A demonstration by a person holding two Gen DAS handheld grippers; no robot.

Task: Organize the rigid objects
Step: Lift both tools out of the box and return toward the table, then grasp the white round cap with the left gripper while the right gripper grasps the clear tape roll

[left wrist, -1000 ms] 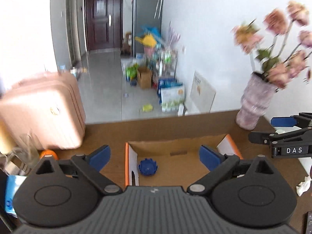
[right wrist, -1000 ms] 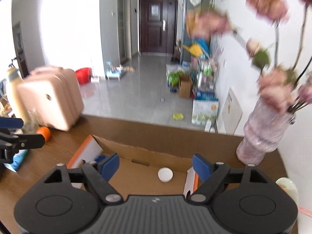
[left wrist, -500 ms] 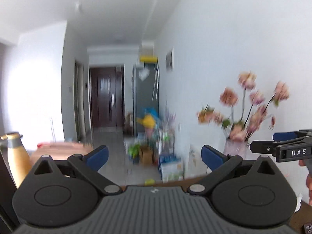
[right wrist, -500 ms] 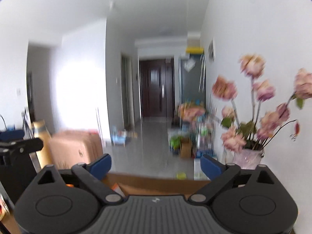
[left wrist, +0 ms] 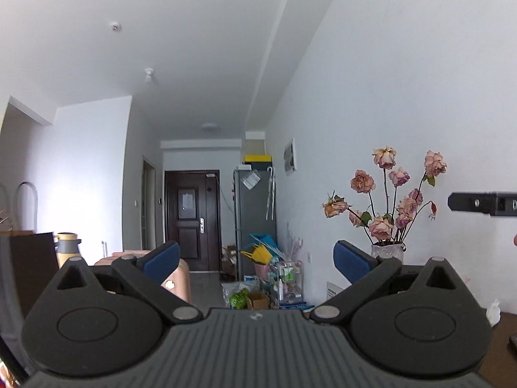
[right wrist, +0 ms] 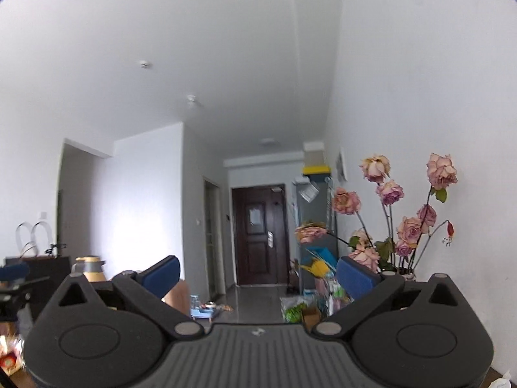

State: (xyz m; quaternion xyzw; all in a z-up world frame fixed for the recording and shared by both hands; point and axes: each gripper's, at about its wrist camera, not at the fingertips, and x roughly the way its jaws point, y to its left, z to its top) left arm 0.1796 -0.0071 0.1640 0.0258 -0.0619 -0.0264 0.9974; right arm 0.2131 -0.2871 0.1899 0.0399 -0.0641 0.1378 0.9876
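Observation:
Both cameras point up at the room and ceiling. The cardboard box and the small caps seen earlier are out of view. My left gripper is open and empty, its blue pads wide apart. My right gripper is open and empty too. The right gripper's black body shows at the right edge of the left wrist view. The left gripper shows at the left edge of the right wrist view.
A vase of pink roses stands at the right by the white wall, also in the right wrist view. A yellow flask and a pink suitcase are at the left. A dark door ends the hallway.
Both grippers have tilted up and away from the box on the table. The box, blue cap and white cap have left view. Both stay open.

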